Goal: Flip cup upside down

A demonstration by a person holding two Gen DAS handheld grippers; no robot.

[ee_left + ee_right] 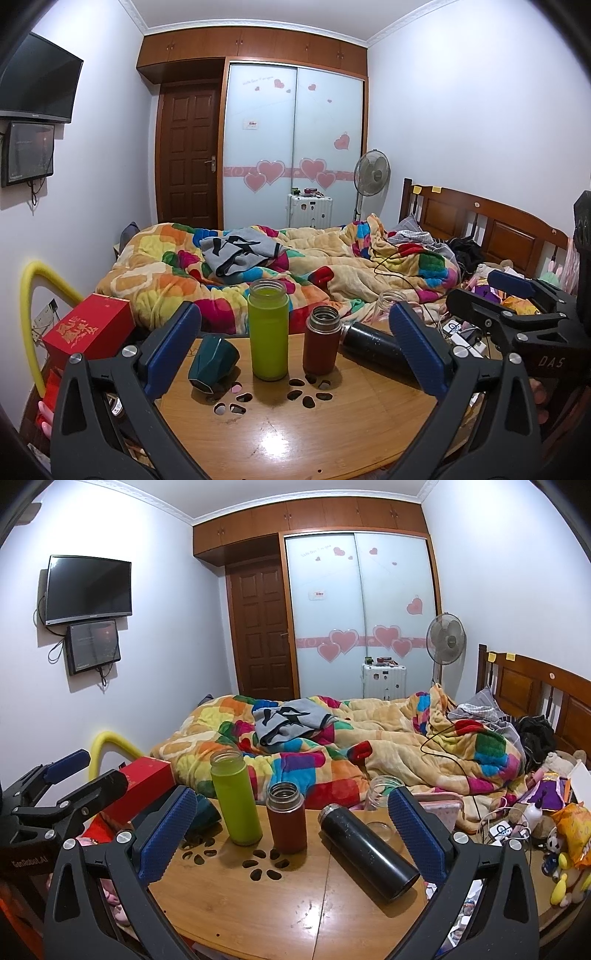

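in the left wrist view we see the left gripper (pixel 295 349) with its fingers spread wide and nothing between them, low in the frame over the wooden worktop (pixel 295 435). the dark green cup (pixel 212 363) lies tipped on its side at centre left, beside the upright lime bottle (pixel 267 328). the right gripper (pixel 291 834) likewise has its fingers apart, with the black flask (pixel 367 851) lying flat at lower centre right.

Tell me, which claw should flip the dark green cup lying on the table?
Probably left. The dark green cup lies tipped at the wooden table's left side, right beside the open left claw. The open right claw faces the black bottle instead.
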